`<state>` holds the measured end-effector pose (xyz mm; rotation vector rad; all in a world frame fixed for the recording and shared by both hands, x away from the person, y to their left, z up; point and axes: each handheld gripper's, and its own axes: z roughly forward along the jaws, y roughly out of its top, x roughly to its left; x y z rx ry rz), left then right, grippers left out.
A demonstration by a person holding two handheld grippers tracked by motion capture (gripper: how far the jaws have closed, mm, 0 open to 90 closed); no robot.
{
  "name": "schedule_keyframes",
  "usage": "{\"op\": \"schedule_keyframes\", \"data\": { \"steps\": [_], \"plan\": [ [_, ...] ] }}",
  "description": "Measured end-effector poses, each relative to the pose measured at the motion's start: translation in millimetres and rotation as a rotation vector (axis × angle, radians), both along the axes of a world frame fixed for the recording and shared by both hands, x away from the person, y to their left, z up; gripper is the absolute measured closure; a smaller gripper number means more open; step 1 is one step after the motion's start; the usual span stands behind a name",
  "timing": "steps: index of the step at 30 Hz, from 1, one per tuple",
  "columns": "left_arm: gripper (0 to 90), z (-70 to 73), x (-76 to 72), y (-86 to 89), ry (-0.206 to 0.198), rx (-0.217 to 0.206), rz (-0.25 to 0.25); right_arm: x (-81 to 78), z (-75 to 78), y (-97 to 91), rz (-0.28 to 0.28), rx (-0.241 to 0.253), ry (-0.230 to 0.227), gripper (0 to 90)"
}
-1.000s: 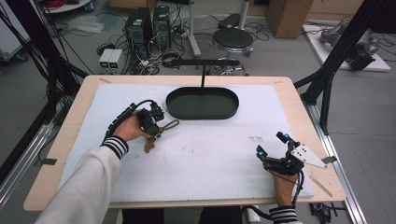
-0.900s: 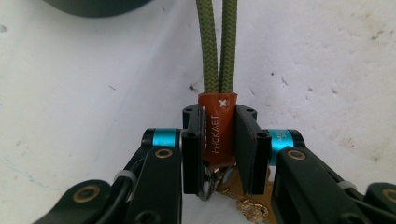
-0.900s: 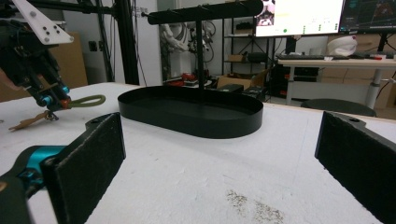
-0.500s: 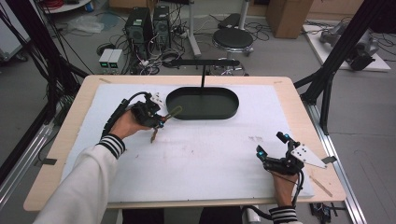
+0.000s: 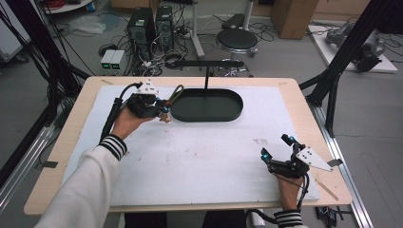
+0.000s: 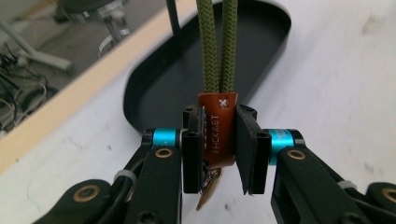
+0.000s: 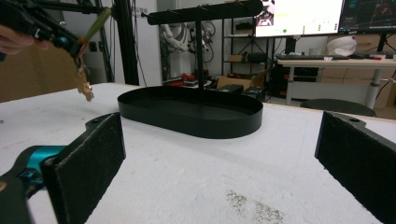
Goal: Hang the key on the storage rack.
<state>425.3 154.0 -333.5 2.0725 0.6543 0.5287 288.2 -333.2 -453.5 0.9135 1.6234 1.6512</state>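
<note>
Lift is the change here: the left claw [image 5: 164, 108] is higher than a second ago and closer to the black oval tray [image 5: 207, 105], which has a T-shaped stand [image 5: 207, 64] rising from it. Its jaws are clamped on the brown leather tag [image 6: 218, 128] of a keychain with an olive green cord loop [image 6: 217, 44], so the keychain hangs in the air above the desk [image 5: 190, 156], just beside the tray's left end. The loop points toward the stand's bar, so hanging it there seems the next step. The right claw [image 5: 275, 152] rests near the front right corner with jaws apart, holding nothing.
</note>
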Motion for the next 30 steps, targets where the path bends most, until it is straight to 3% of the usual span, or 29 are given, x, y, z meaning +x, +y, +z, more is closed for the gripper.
{"op": "schedule_keyframes", "data": {
  "steps": [4, 11, 30],
  "plan": [
    [73.5, 5.6, 1.6, 2.4, -0.024, -0.056, 0.036, -0.1, 0.1, 0.1, 0.0, -0.001, 0.001, 0.6],
    [73.6, 10.8, 7.2, 4.0, -0.046, -0.089, 0.064, 0.0, 0.1, -0.3, -0.001, -0.001, 0.0, 0.6],
    [73.5, 21.9, 37.4, -14.9, -0.059, -0.067, 0.082, -0.4, 0.0, -1.2, -0.001, 0.017, 0.005, 0.6]
  ]
}}
